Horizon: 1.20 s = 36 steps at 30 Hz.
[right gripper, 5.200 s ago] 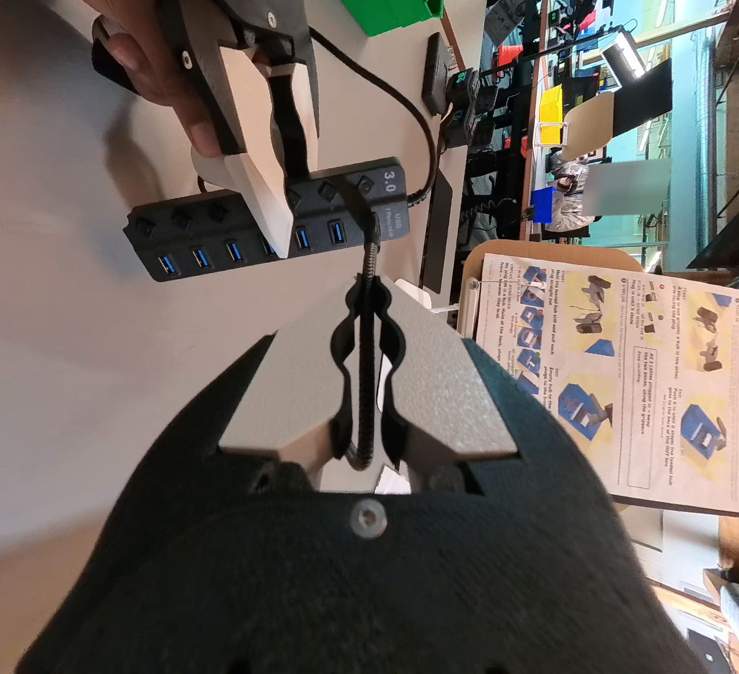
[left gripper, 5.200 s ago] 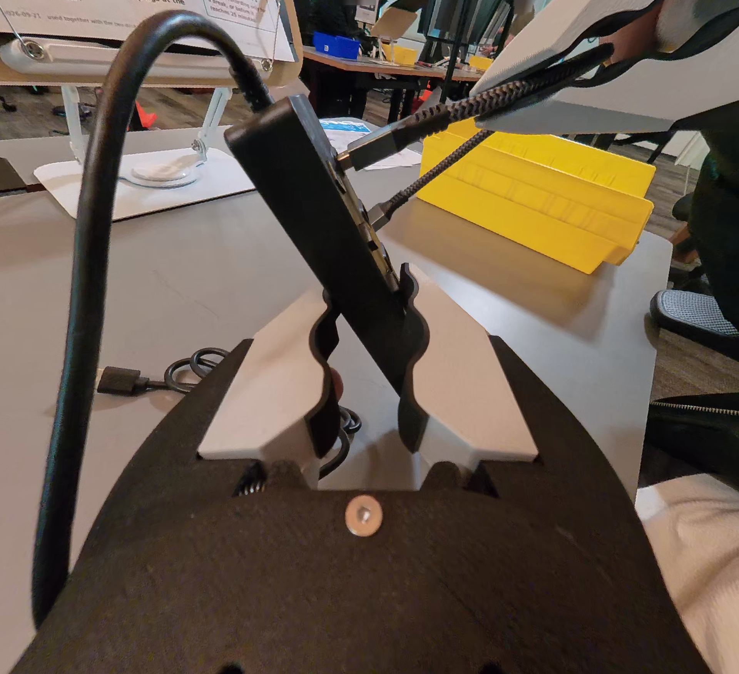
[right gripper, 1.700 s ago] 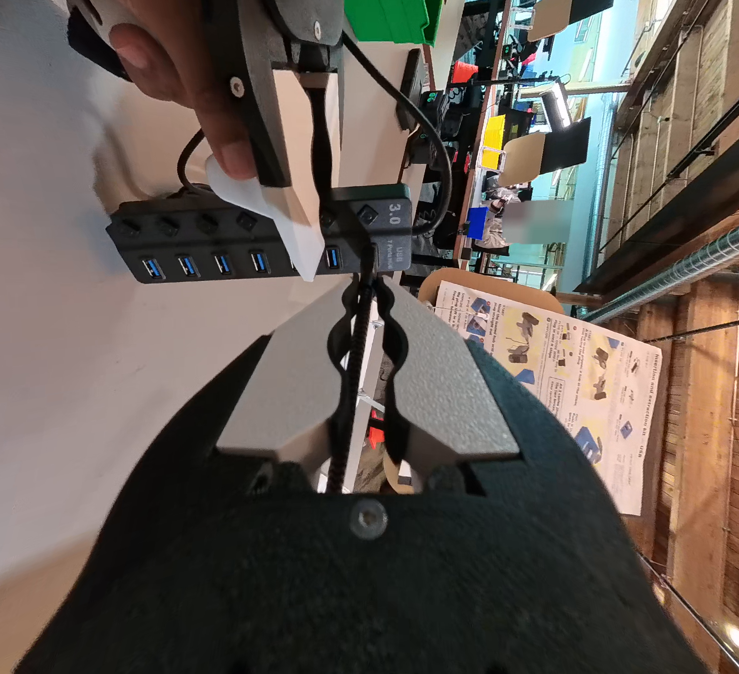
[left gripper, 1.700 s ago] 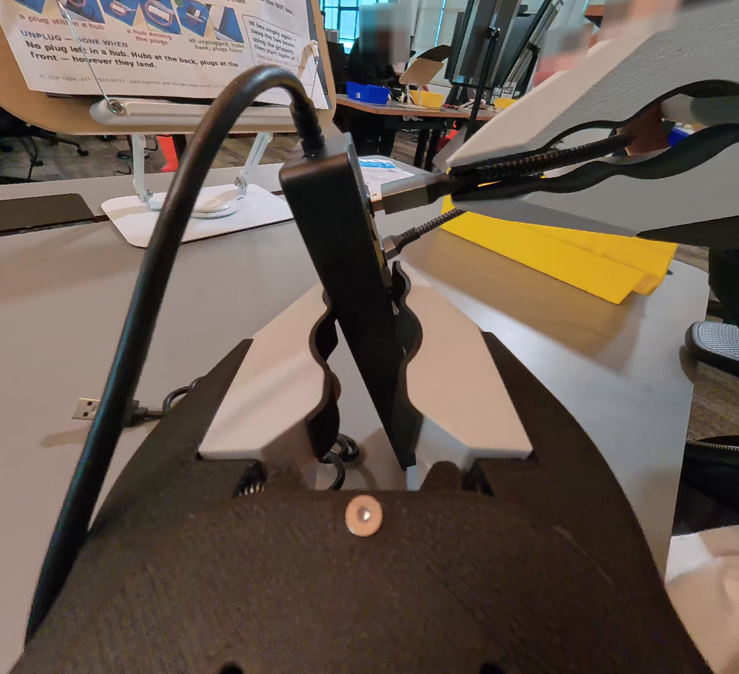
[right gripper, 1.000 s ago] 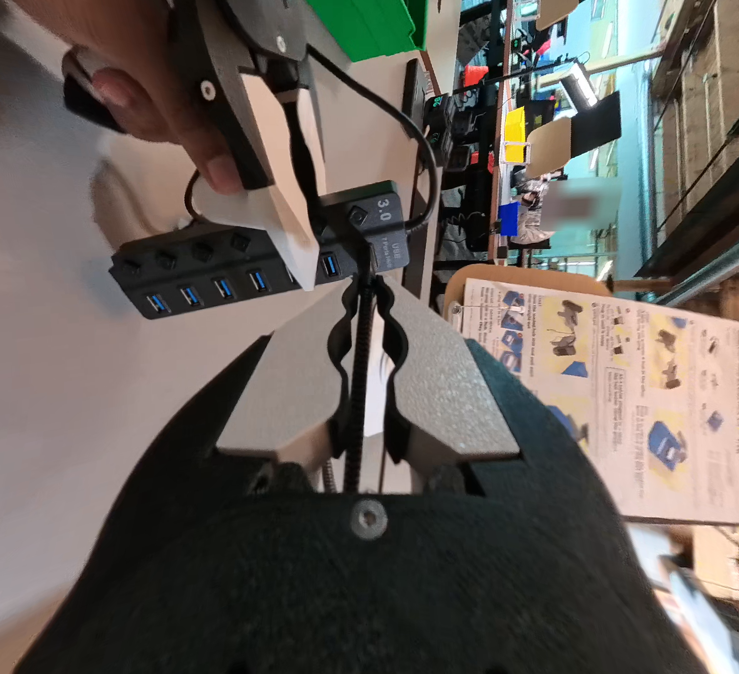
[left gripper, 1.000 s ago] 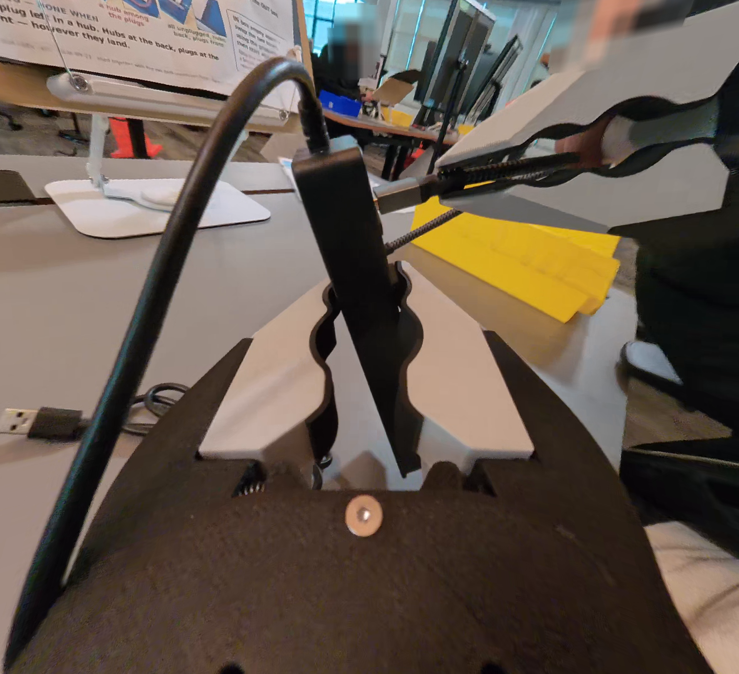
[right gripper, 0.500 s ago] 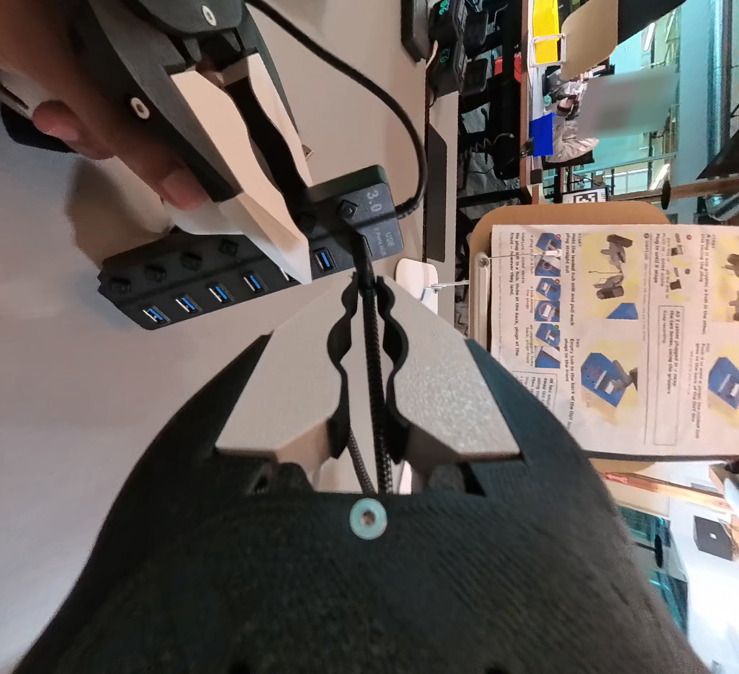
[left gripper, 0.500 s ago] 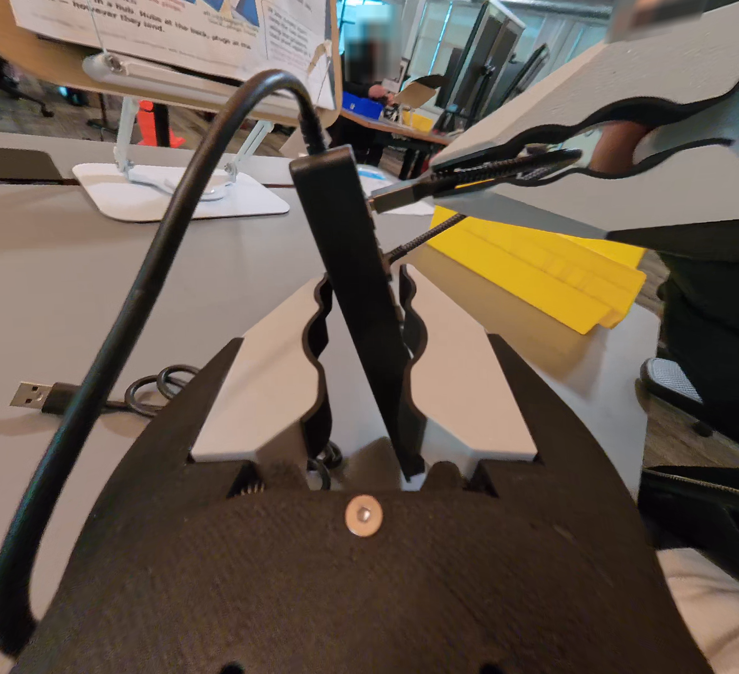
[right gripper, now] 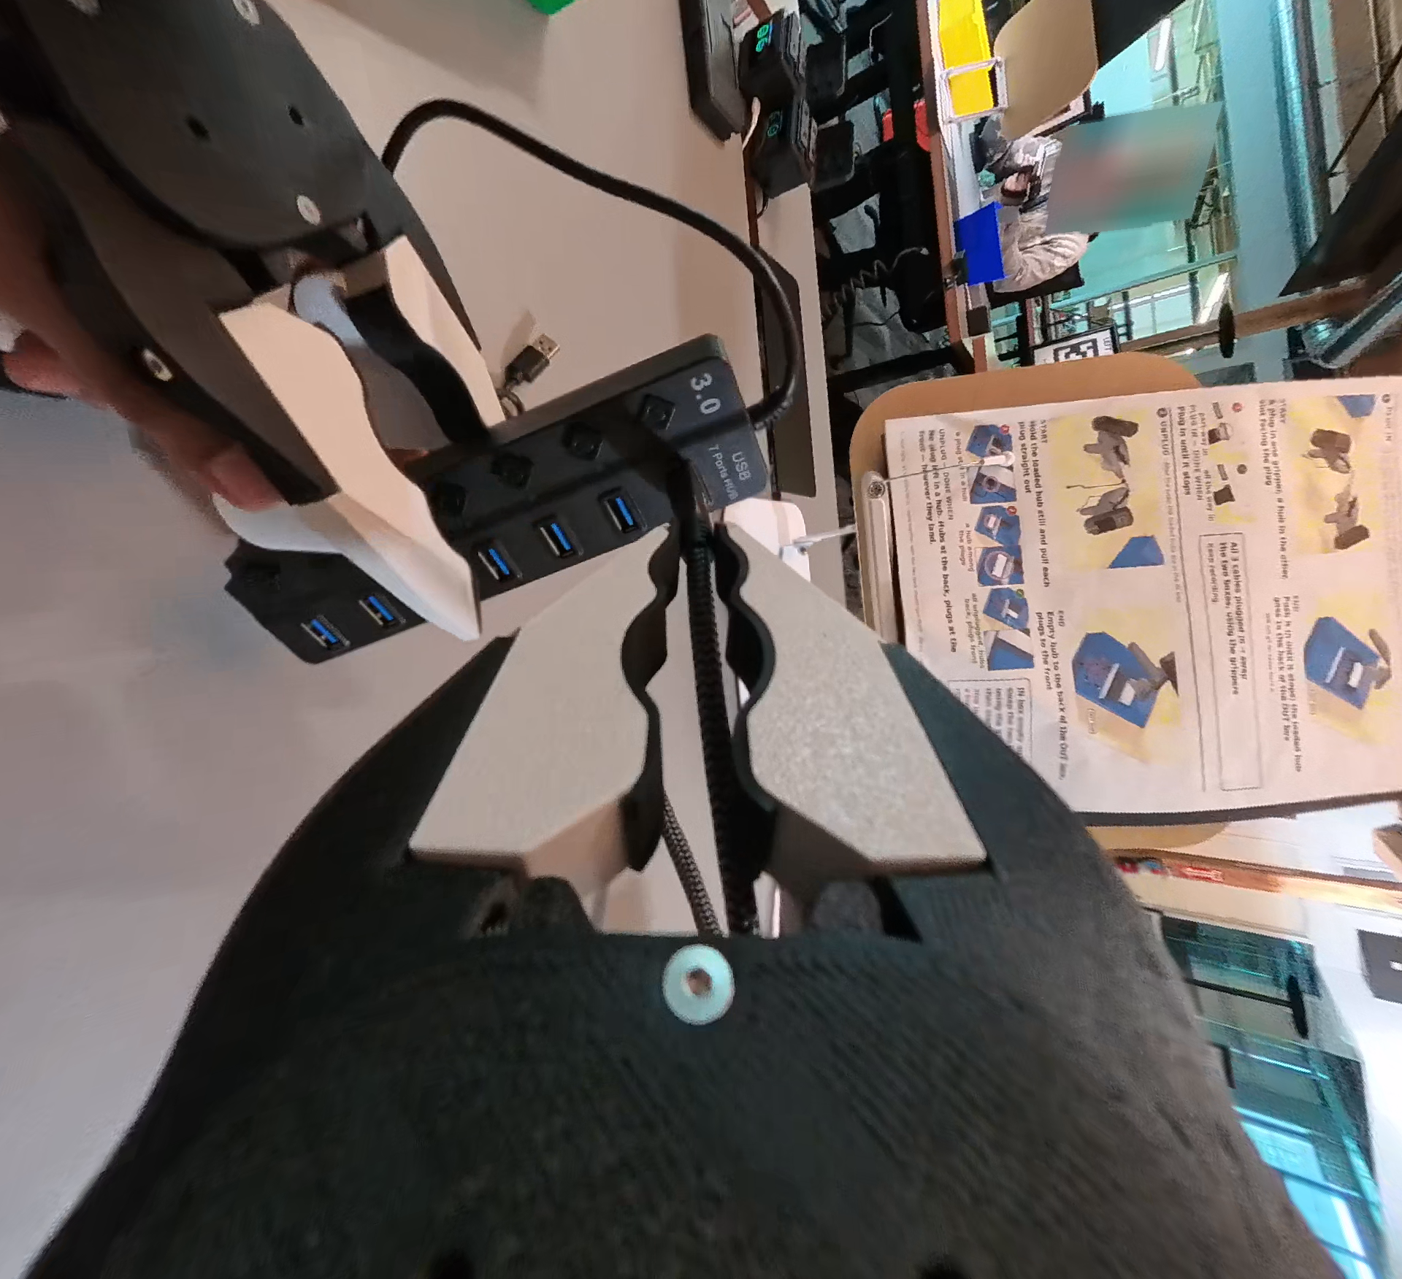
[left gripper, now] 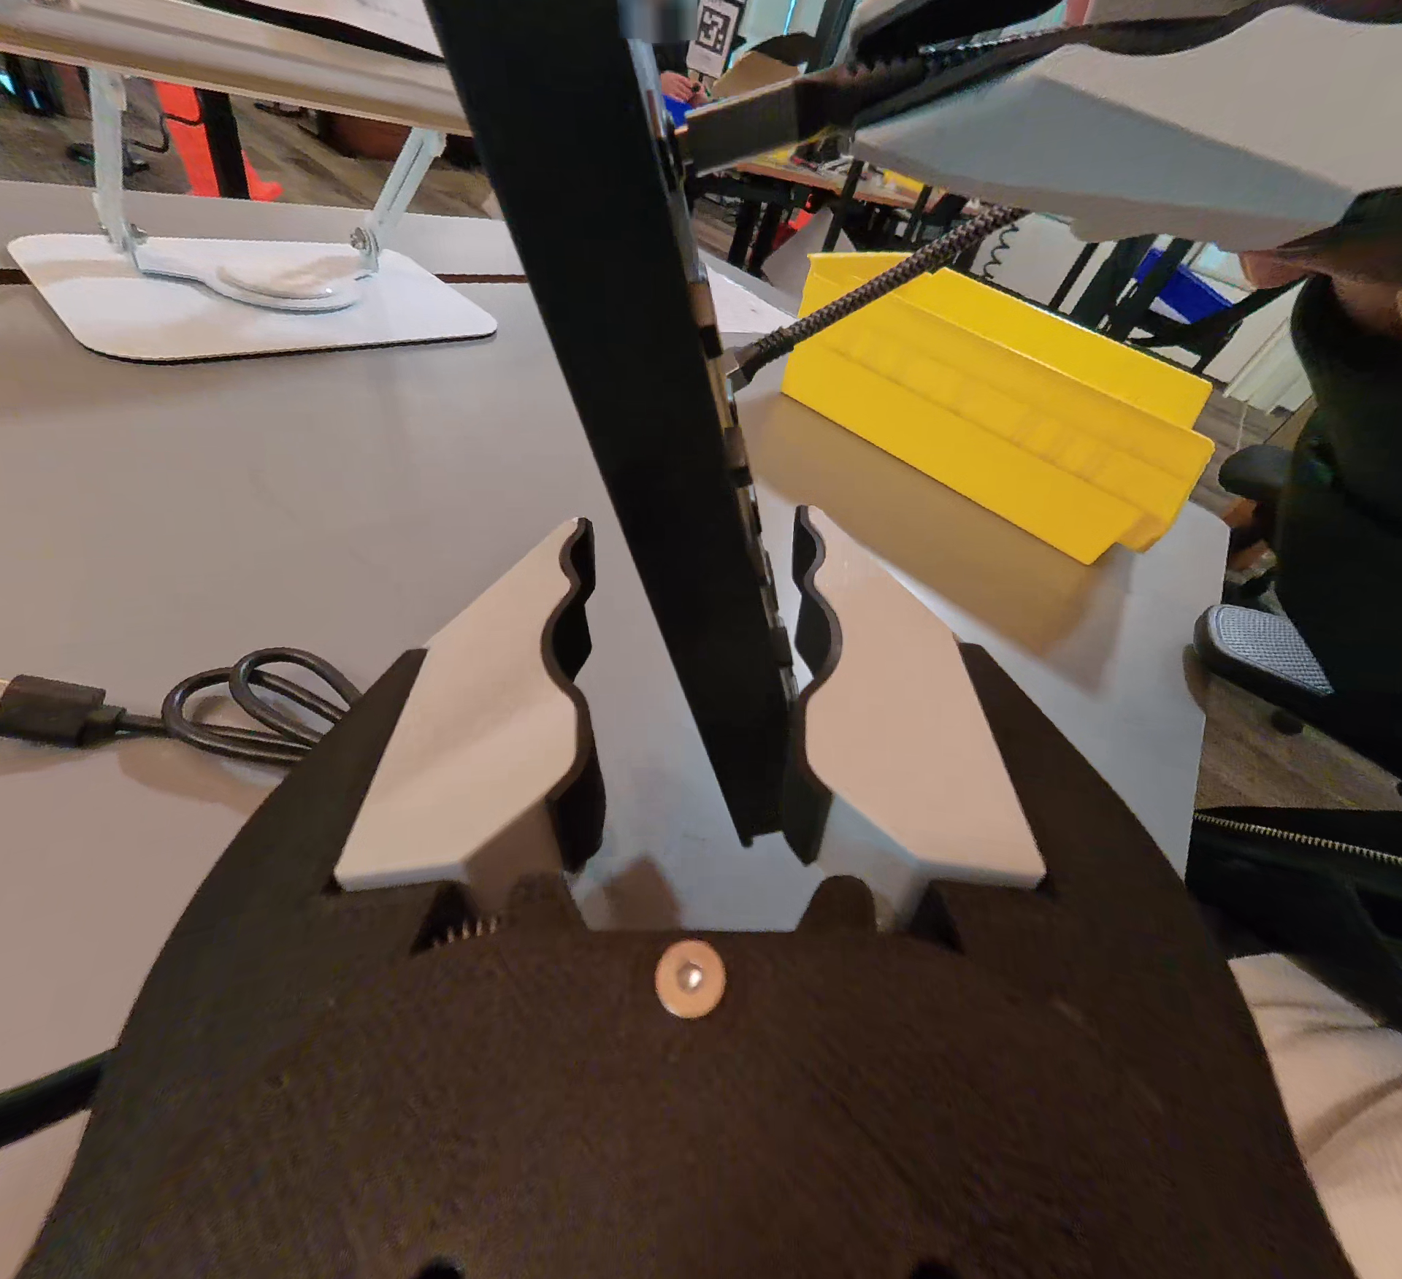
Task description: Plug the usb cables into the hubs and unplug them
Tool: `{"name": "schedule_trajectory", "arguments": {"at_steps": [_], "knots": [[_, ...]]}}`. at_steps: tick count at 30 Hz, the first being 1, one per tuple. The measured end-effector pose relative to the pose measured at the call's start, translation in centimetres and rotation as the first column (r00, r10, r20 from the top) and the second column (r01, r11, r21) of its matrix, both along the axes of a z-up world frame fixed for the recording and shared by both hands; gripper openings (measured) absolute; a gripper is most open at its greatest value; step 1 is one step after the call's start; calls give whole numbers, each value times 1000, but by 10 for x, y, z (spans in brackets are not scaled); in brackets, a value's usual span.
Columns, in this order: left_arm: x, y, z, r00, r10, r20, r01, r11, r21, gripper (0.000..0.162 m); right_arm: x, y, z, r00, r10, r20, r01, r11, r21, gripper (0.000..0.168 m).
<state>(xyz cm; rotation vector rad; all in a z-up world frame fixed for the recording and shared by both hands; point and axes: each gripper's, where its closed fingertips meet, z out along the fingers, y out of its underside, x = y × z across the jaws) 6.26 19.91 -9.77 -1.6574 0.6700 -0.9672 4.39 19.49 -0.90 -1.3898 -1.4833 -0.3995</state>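
Bright indoor light; soft shadows; edges warped, blurred.

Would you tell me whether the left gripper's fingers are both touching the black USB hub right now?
Apart on one side: in the left wrist view, table shows between one finger and the black USB hub, which leans against the other finger.

The hub [left gripper: 607,332] is matt black plastic, and the cable [right gripper: 709,712] has a woven braided sheath, black flecked with grey. The left gripper [left gripper: 690,643] has pale grainy fingers [left gripper: 485,734] on a coarse black body with a bright metal screw. The worktop [left gripper: 265,484] is smooth grey with a dull sheen; the yellow bin [left gripper: 986,423] is glossy plastic.
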Motion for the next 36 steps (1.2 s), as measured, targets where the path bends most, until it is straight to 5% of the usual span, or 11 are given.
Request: {"name": "schedule_trajectory", "arguments": {"at_steps": [1,5,14,20,31,36], "knots": [[0,0,1,1000,-2,10,2,1000,0,50,-1,-1,1,1000,0,-10,0,1000,-6,8],[-1,-3,7,998,-34,60,35,999,-15,24,-2,-3,3,1000,5,-8,-5,1000,2,7],[-2,-2,8,973,-73,217,119,971,-208,21,-9,-2,10,996,48,80,-63,978,199,9],[-16,14,3,956,12,294,85,944,-317,21,-16,-12,28,991,135,-25,-126,966,228,12],[-30,34,-4,931,106,349,42,919,-391,22,-60,-48,10,907,320,-274,-343,939,-37,10],[-34,38,-3,937,122,327,1,935,-353,21,-92,-48,56,819,370,-440,-396,918,34,0]]}}
